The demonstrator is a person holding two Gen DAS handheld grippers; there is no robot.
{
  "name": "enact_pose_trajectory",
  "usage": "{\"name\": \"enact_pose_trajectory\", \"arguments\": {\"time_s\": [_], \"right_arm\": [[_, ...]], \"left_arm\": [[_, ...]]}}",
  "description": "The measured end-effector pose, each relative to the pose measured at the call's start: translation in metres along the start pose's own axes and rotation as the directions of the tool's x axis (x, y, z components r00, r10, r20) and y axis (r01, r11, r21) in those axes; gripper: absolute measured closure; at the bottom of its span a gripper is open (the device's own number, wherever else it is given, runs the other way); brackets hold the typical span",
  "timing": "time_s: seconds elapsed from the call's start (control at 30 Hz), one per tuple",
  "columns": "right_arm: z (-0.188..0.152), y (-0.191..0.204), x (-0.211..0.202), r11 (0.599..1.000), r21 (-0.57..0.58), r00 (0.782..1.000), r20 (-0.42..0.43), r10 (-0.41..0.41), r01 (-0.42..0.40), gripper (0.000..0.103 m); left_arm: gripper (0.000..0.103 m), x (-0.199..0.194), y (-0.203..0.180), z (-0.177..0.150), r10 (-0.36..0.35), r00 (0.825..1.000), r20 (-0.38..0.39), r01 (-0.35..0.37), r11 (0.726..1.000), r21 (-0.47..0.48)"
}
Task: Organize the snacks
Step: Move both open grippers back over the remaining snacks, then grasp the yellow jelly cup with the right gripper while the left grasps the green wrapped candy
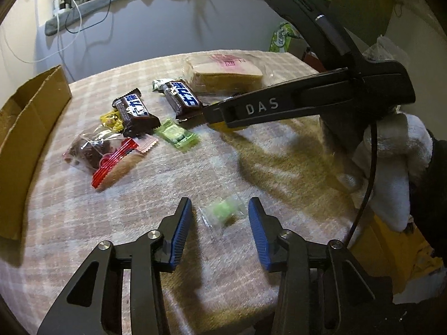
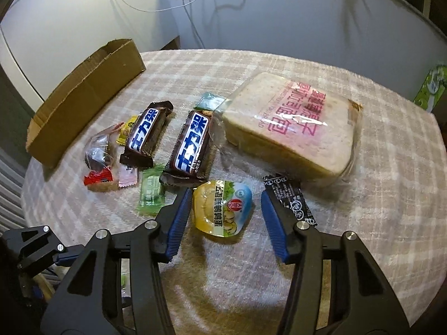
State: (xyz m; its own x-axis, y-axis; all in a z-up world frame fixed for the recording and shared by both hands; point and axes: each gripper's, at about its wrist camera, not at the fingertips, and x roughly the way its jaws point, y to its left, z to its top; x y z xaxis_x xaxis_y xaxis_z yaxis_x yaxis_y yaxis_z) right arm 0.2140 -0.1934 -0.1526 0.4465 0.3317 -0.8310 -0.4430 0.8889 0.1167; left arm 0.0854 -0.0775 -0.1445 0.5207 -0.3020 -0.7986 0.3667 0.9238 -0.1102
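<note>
Green candy (image 1: 222, 208) lies between left gripper (image 1: 220, 212) fingers, untouched.

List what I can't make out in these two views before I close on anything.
- Inside of the brown cardboard box: hidden by its own wall in both views.
- Yellow jelly cup: in the left wrist view, hidden behind the right tongs.
- Small clear-wrapped green candy: missing from the right wrist view.
</note>
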Motion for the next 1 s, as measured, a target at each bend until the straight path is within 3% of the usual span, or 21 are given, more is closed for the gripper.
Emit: {"name": "enact_pose_trajectory", "arguments": {"time_s": [0.13,0.27,0.4,1.0], "right_arm": [[-0.002,0.009,0.002,0.998,-0.052,0.999,0.001,-0.046,0.046,0.05],[-0.003,0.016,0.004,0.991,-0.097,0.996,0.001,-0.089,0.088,0.06],[-0.004,0.015,0.003,0.991,-0.097,0.996,0.002,-0.09,0.09,0.063],[-0.003,0.016,-0.036,0.997,-0.051,0.996,0.074,-0.052,0.056,0.065]], "left_arm": [[0.071,0.001,-0.003,-0.001,0.009,1.0,0.009,-0.009,1.0,0.024],[0.073,-0.001,-0.005,-0.004,0.012,1.0,0.015,-0.012,0.999,0.049],[0.077,-0.005,-0.001,-0.006,0.008,1.0,0.018,-0.009,0.999,0.036],[0.078,-0.031,0.021,0.002,0.018,0.996,0.083,-0.015,0.999,-0.03]]}}
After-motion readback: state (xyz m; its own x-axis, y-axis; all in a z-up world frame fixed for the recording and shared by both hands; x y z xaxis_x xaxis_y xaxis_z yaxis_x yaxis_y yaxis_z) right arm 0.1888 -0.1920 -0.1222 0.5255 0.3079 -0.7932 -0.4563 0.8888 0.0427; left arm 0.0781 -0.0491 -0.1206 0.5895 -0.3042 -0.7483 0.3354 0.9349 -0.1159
